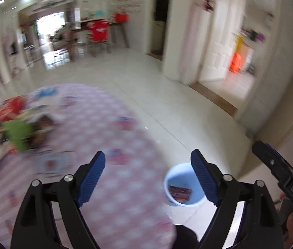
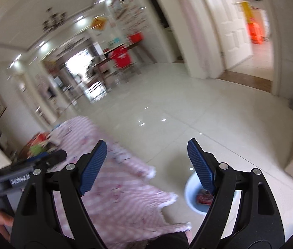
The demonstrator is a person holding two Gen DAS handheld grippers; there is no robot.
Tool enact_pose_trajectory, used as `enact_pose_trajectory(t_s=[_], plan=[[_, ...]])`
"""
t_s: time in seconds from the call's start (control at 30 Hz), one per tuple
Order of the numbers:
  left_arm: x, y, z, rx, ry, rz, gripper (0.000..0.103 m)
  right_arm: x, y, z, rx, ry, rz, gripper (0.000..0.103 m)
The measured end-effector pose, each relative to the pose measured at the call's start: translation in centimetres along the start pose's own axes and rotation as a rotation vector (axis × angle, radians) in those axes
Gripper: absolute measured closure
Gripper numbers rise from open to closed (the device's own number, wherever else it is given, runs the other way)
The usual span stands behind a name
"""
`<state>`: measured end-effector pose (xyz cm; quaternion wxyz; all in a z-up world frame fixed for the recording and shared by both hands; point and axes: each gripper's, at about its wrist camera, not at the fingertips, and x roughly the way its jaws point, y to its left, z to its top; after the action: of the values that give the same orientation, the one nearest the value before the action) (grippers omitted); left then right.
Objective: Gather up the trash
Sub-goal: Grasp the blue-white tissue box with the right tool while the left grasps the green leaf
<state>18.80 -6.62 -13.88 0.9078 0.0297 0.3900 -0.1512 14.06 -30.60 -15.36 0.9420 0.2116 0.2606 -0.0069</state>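
Pale floor tiles run past a pink-clothed table (image 1: 105,186). Beside it on the floor, my blue bin (image 1: 179,178) already holds one red wrapper (image 1: 180,193). My left gripper (image 1: 148,173) and right gripper (image 2: 146,164) both gape, empty. A blurred litter heap (image 1: 20,128) on the cloth still needs collecting.

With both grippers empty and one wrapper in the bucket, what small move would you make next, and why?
Probably swing the left gripper toward the pile of litter on the pink cloth. Both it and the right gripper stand open with nothing between the pads, the blue bucket on the floor already holds a red wrapper, and the pile remains to be cleared.
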Motion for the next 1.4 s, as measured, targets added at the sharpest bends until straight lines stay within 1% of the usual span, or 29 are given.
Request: enact_pose_trajectory(t_s=[0.1,0.17,0.23,0.3,0.37,0.4,0.47,0.53,0.6,0.73,0.77,0.8,0.83,0.87,0.93,0.97,1.03,1.1,1.2,1.27,1.33,1.4], plan=[[-2.2,6.0,0.0,-0.091,-0.036,0.087,0.017,1.6,4.7,0.0,-0.078,0.031,0.067,0.024],[-3.0,9.6,-0.1,-0.158,-0.049,0.128,0.015,2.9,7.6,0.1,-0.123,0.047,0.100,0.024],[-3.3,12.8,0.2,-0.227,-0.041,0.146,0.014,4.3,10.2,0.0,-0.161,0.068,0.131,0.024],[-3.5,16.4,0.1,-0.301,-0.041,0.147,0.014,5.7,12.4,0.1,-0.188,0.080,0.151,0.024],[-3.3,19.0,0.6,-0.368,-0.065,0.138,0.014,7.5,14.4,0.4,-0.208,0.107,0.175,0.024],[-3.1,20.1,0.3,-0.386,-0.071,0.141,0.014,8.2,15.3,0.5,-0.212,0.116,0.185,0.024],[-1.7,21.8,1.2,-0.416,-0.050,0.135,0.014,10.1,17.2,0.6,-0.229,0.137,0.201,0.024],[-0.5,23.0,1.2,-0.420,-0.051,0.122,0.014,12.2,18.9,0.6,-0.237,0.164,0.215,0.024],[1.0,24.0,1.6,-0.429,-0.028,0.127,0.015,14.2,20.3,0.6,-0.236,0.197,0.232,0.024],[2.1,25.6,1.5,-0.467,-0.042,0.095,0.015,17.6,22.5,0.4,-0.222,0.263,0.261,0.024],[2.3,25.6,1.5,-0.459,-0.043,0.097,0.022,18.5,23.0,0.4,-0.212,0.278,0.276,0.024],[2.8,25.7,1.7,-0.448,-0.032,0.091,0.030,19.3,23.5,0.5,-0.216,0.288,0.271,0.024],[3.4,25.7,1.8,-0.445,-0.016,0.070,0.049,20.1,24.1,0.5,-0.225,0.293,0.266,0.024],[4.0,26.1,1.8,-0.455,0.006,0.041,0.064,20.4,24.4,0.4,-0.224,0.301,0.274,0.024],[4.6,26.7,1.7,-0.472,0.011,0.003,0.078,21.8,25.5,0.4,-0.228,0.329,0.287,0.022],[4.2,26.9,1.7,-0.473,-0.004,-0.004,0.081,22.3,25.7,0.4,-0.235,0.336,0.283,0.021],[3.3,27.0,1.7,-0.471,-0.034,-0.010,0.083,23.5,26.7,0.3,-0.255,0.366,0.272,0.021],[1.8,26.9,1.7,-0.456,-0.075,-0.002,0.083,24.2,27.4,0.5,-0.273,0.373,0.276,0.019],[0.1,27.2,2.0,-0.457,-0.120,0.027,0.083,25.8,29.0,0.6,-0.300,0.391,0.264,0.018],[-0.5,27.5,2.3,-0.454,-0.142,0.074,0.083,26.7,29.9,0.4,-0.331,0.403,0.257,0.017],[-0.5,27.8,2.2,-0.464,-0.142,0.098,0.083,27.8,30.8,0.2,-0.355,0.421,0.234,0.017],[-0.4,28.2,2.1,-0.484,-0.139,0.123,0.083,28.7,31.3,-0.1,-0.357,0.448,0.244,0.017]])
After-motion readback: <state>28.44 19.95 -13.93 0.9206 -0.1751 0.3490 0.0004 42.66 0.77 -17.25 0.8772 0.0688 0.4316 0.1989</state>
